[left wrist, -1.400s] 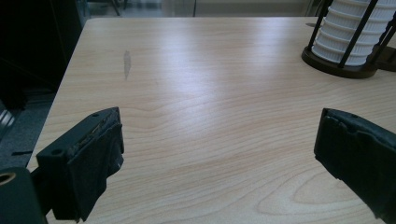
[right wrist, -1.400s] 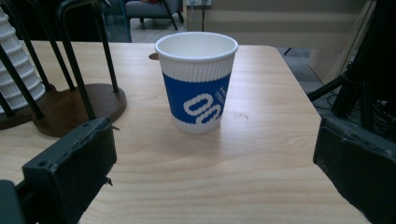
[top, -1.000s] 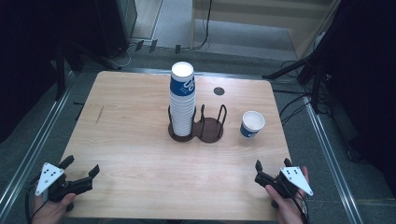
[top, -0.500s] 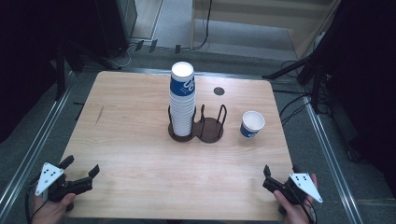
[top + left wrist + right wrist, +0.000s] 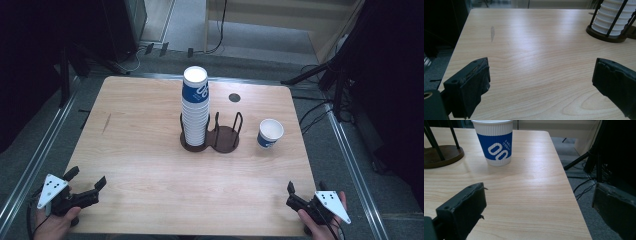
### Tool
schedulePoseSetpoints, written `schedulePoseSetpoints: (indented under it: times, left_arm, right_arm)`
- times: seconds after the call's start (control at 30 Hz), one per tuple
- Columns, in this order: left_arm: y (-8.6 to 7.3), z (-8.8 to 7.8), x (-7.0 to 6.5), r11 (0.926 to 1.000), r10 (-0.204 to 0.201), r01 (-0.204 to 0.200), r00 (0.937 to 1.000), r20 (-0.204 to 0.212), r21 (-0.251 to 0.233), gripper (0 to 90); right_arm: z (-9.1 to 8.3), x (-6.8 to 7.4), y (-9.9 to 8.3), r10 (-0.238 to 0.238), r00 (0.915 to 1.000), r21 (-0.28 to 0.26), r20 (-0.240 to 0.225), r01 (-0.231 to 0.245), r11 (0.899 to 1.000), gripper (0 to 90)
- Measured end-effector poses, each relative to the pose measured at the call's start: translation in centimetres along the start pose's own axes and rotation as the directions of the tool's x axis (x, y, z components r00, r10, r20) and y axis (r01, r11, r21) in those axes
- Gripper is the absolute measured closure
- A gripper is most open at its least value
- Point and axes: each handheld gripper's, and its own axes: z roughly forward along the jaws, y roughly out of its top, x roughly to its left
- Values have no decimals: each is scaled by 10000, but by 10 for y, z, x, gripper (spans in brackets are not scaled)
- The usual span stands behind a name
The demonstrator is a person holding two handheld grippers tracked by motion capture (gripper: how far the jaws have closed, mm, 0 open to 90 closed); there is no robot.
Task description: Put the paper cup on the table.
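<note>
High view: left gripper [image 5: 86, 189] at 7 o'clock of the table [image 5: 140, 130], jaws apart, empty. Right gripper [image 5: 291, 196] at 5 o'clock, jaws apart, empty. Loose cup [image 5: 270, 133] stands upright at 3 o'clock of the holder [image 5: 218, 136], near the right edge. Stack [image 5: 195, 107] fills the holder's left ring.

Left gripper view: jaws wide, bare wood between them; stack [image 5: 612, 18] at 1 o'clock, well apart.

Right gripper view: jaws wide, cup [image 5: 495, 141] at 11 o'clock, off-centre. Risk: a straight approach clips the cup's side and tips it or pushes it toward the edge; hard squeeze would crush the paper wall.
</note>
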Motion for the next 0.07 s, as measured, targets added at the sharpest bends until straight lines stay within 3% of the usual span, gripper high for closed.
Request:
schedulePoseSetpoints:
  times: [0.07]
  left_arm:
    - [0, 0, 0, 10000, -2, 2, 10000, 4, 15, 23]
  right_arm:
    - [0, 0, 0, 32, 10000, 25, -46, -32, 10000, 0]
